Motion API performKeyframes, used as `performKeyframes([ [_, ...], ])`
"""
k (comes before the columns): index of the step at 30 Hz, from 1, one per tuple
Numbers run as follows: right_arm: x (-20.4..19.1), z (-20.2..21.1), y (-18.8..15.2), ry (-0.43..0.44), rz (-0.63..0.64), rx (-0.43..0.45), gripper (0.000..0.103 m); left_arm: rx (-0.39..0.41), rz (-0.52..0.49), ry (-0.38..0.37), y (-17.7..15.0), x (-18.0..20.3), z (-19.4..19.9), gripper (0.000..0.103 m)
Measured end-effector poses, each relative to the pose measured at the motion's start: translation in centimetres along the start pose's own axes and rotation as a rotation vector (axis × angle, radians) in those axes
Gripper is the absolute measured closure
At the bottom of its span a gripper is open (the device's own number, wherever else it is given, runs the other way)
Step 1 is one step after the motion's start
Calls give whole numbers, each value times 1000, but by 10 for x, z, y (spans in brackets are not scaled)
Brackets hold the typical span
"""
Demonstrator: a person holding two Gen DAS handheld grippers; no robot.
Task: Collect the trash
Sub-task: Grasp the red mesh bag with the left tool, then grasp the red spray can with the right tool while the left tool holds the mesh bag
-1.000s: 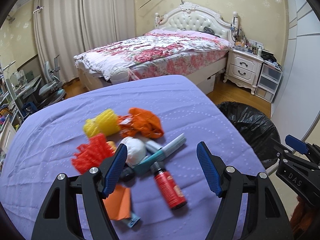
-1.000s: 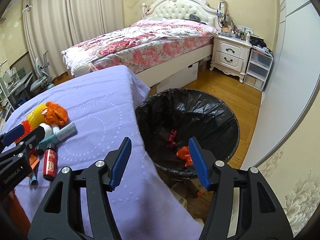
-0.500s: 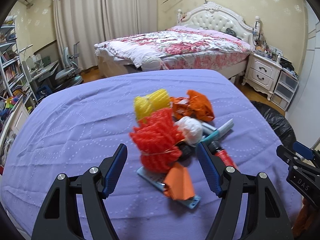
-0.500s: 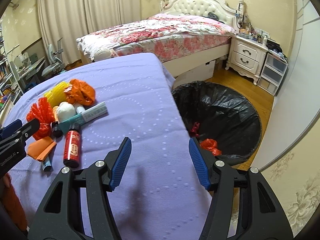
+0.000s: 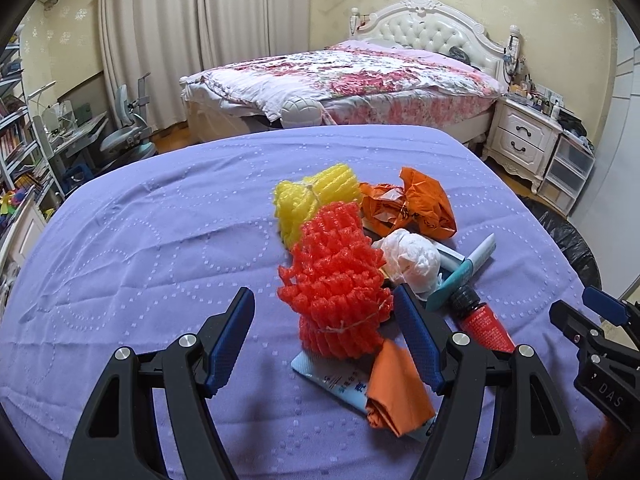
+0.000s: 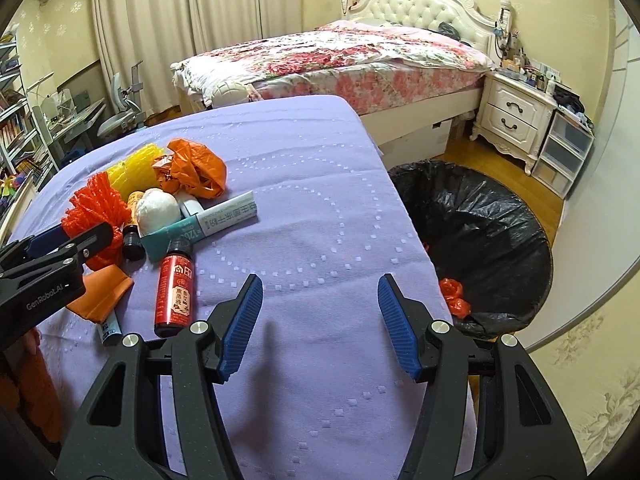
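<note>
A trash pile lies on the purple-covered table [image 5: 160, 240]: a red foam net [image 5: 334, 276], a yellow foam net [image 5: 312, 200], an orange plastic bag [image 5: 416, 204], a white crumpled ball [image 5: 412, 258], a teal box [image 5: 460, 276], a red bottle [image 5: 484, 326], folded orange paper [image 5: 396, 392] and a tube [image 5: 336, 384]. My left gripper [image 5: 322, 300] is open, with the red net just ahead between its fingers and untouched. Over bare cloth right of the red bottle [image 6: 176, 288], my right gripper [image 6: 320, 292] is open and empty. The black-lined bin [image 6: 532, 240] stands off the table's right edge with red scraps [image 6: 454, 296] inside.
A floral bed [image 5: 360, 76] stands behind the table. A white nightstand [image 6: 512, 116] and plastic drawers [image 6: 568, 152] line the right wall. A desk and chair [image 5: 120, 136] and shelves fill the left side. Wooden floor [image 6: 492, 156] shows around the bin.
Both grippers swung left. The left one went from over the red bottle to the red foam net. The right one left the bin's opening and now hangs over the cloth.
</note>
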State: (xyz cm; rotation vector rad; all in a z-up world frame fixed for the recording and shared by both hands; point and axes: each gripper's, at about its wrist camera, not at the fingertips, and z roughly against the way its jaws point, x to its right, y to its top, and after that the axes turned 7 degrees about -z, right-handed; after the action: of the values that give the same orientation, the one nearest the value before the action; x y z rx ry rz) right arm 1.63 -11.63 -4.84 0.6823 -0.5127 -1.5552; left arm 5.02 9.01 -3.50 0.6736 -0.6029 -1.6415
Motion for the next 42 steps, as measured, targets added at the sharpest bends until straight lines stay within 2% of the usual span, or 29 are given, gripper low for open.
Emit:
performKeyframes([
  [4, -4, 0, 0, 4, 7, 0, 44, 8, 11, -38, 3, -2, 1, 37],
  [11, -5, -1, 0, 7, 8, -2, 44, 28, -15, -15, 7, 5, 1, 38],
  [12, -5, 0, -1, 8, 9, -2, 44, 25, -13, -15, 9, 5, -2, 41],
  [14, -7, 1, -1, 11, 11, -2, 44, 13, -12, -19, 9, 5, -5, 53],
  [19, -13, 2, -1, 23, 22, -3, 44, 33, -35, -9, 7, 6, 2, 62],
  [28, -36, 6, -2, 64, 66, -4, 44, 82, -2, 10, 2, -15, 31, 62],
  [42, -74, -7, -9, 105, 157, -52, 45, -1, 76, 62, -33, -61, 30, 62],
])
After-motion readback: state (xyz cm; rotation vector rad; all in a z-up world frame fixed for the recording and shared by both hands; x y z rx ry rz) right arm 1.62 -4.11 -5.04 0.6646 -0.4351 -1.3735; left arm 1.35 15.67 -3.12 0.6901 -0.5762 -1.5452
